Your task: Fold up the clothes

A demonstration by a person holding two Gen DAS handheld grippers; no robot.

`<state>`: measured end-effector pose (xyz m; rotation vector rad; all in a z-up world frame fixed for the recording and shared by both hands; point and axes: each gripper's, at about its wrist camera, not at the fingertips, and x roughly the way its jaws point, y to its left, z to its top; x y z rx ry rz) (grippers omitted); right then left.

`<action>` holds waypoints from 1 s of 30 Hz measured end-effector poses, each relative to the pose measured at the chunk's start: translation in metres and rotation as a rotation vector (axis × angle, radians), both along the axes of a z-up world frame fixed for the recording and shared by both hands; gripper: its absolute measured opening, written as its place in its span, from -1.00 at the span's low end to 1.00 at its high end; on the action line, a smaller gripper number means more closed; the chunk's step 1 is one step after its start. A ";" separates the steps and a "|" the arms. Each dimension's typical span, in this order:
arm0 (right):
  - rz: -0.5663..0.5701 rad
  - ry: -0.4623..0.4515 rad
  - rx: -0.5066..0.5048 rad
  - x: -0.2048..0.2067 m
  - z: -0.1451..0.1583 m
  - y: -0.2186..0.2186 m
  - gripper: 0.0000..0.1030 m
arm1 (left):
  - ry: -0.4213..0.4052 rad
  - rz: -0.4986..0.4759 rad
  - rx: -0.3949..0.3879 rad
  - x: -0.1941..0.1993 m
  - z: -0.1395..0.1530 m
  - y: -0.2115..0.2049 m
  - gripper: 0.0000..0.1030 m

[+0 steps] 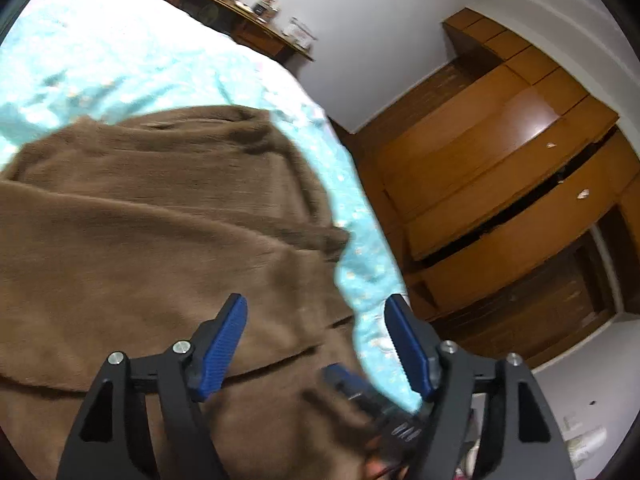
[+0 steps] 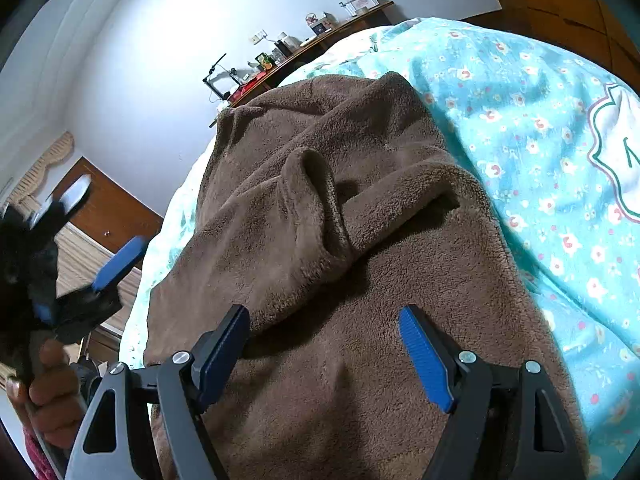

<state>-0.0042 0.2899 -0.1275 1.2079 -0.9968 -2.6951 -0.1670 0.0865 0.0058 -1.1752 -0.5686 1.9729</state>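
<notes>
A brown fleece garment lies spread and rumpled on a bed with a light blue flowered cover. My left gripper is open and empty, held above the garment's right edge. In the right wrist view the same garment fills the middle, with a folded sleeve lying across it. My right gripper is open and empty just above the garment's near part. The other gripper shows blurred at the left of the right wrist view, held in a hand.
A wooden wardrobe stands right of the bed. A cluttered wooden shelf runs along the white wall behind the bed; it also shows in the right wrist view. The bed cover stretches to the right of the garment.
</notes>
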 end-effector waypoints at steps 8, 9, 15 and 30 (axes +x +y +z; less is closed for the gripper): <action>0.121 -0.012 0.042 -0.019 0.049 0.011 0.54 | -0.119 0.303 -0.060 -0.023 -0.045 -0.136 0.46; 0.139 -0.018 0.062 -0.027 0.055 0.012 0.54 | -0.123 0.331 -0.068 -0.028 -0.050 -0.145 0.46; 0.187 -0.091 0.229 -0.088 0.061 0.016 0.54 | -0.146 0.378 -0.056 -0.045 -0.076 -0.171 0.46; 0.139 -0.289 0.530 -0.124 -0.004 0.016 0.55 | -0.219 0.432 -0.152 -0.059 -0.114 -0.188 0.28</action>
